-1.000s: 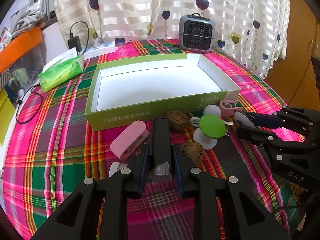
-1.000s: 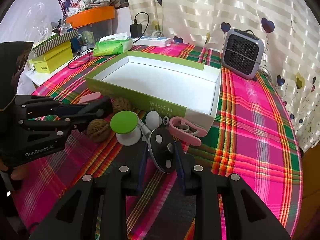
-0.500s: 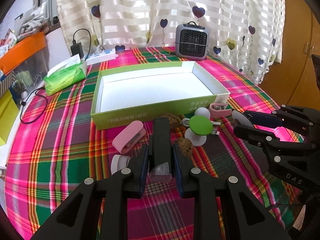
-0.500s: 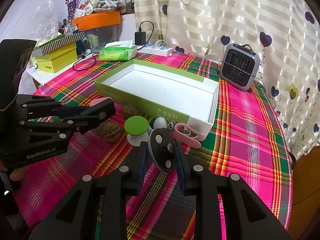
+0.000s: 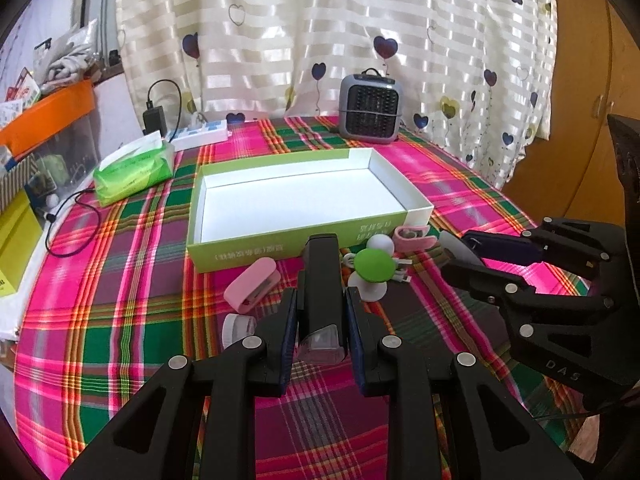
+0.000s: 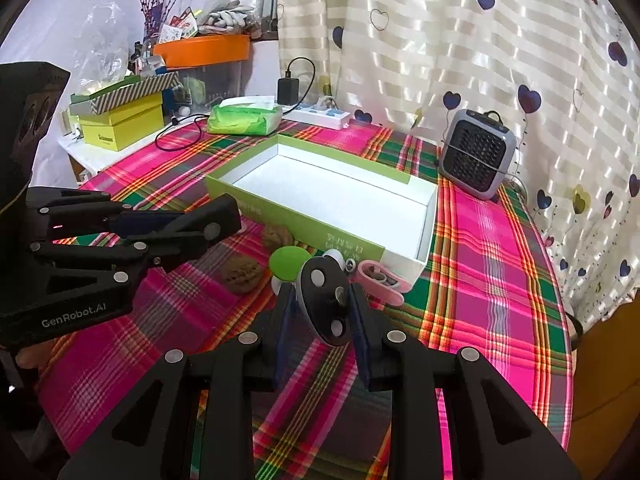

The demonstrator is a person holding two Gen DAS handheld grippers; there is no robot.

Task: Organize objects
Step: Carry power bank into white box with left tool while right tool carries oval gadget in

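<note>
My left gripper [image 5: 321, 300] is shut on a long black block [image 5: 320, 264] with a clear end, held above the plaid cloth in front of the open green-and-white box [image 5: 256, 252]. My right gripper [image 6: 321, 294] is shut on a dark oval disc [image 6: 324, 312] with pale studs, also lifted, near the box's right front corner [image 6: 420, 264]. On the cloth between them lie a green round piece [image 5: 374, 266], a white ball [image 5: 378, 242], a pink clip [image 5: 412, 236], a pink case [image 5: 252, 284] and two walnuts [image 6: 244, 276].
A small white cap [image 5: 240, 326] lies by the left gripper. A grey mini heater [image 5: 370, 108] stands behind the box. A green tissue pack [image 5: 134, 170], a power strip [image 5: 200, 136] and a black cable [image 5: 68, 224] sit at the back left. Yellow boxes [image 6: 120, 128] stand on a side shelf.
Both grippers have risen and drawn back from the box, each still carrying its object. The box and loose items on the cloth now look smaller and farther off.
</note>
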